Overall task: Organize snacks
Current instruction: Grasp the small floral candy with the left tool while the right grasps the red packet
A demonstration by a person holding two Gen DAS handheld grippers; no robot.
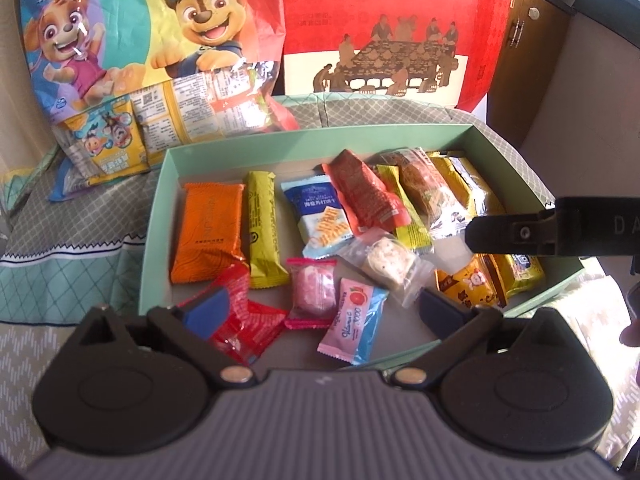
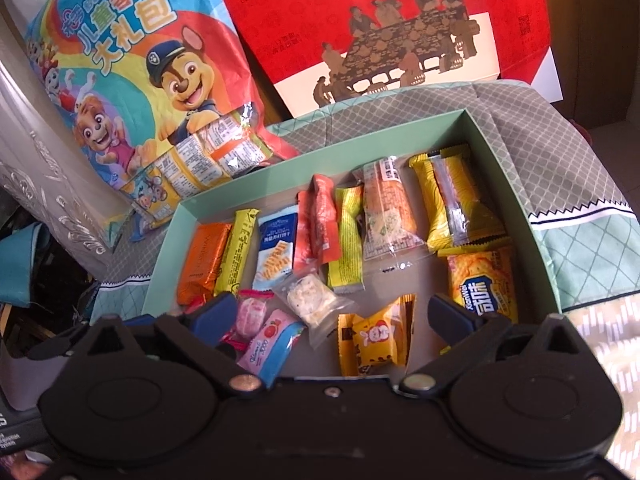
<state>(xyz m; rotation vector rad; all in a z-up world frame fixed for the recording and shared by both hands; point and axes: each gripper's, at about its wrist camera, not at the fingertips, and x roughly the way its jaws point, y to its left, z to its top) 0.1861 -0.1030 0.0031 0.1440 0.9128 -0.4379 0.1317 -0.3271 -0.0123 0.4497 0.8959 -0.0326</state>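
Both grippers hang spread wide and empty over a pale green cardboard box (image 1: 160, 200) of wrapped snacks: the left gripper (image 1: 320, 312) above its near-left corner, the right gripper (image 2: 332, 316) above its near edge. In the left wrist view, one black finger of the right gripper juts in from the right, over the yellow packets.

Along the back of the box, left to right, lie one orange foil pack (image 1: 210, 232), one slim yellow bar (image 1: 262, 228), one blue-and-white cracker pack (image 1: 322, 216), one red-orange pouch (image 1: 364, 196), a second slim yellow bar (image 2: 348, 240), one clear-wrapped bun (image 2: 388, 212) and yellow packets (image 2: 460, 204) overlapping at the right end. Nearer the grippers sit one red wrapper (image 1: 240, 320), one pink round sweet (image 1: 312, 290), one pink-and-blue candy sachet (image 1: 352, 320), one clear-wrapped nougat piece (image 1: 386, 266), one small yellow cartoon-print packet (image 2: 376, 340) and one yellow cracker pack (image 2: 482, 280).

The box rests on a grey-and-green patterned cloth (image 1: 80, 220). Behind it lean a large cartoon-puppy gift bag (image 2: 140, 60), with several small packets showing in its clear lower part, and a red gift box (image 2: 400, 20) printed with figures around a table. A dark wooden cabinet (image 1: 532, 40) stands at the far right.
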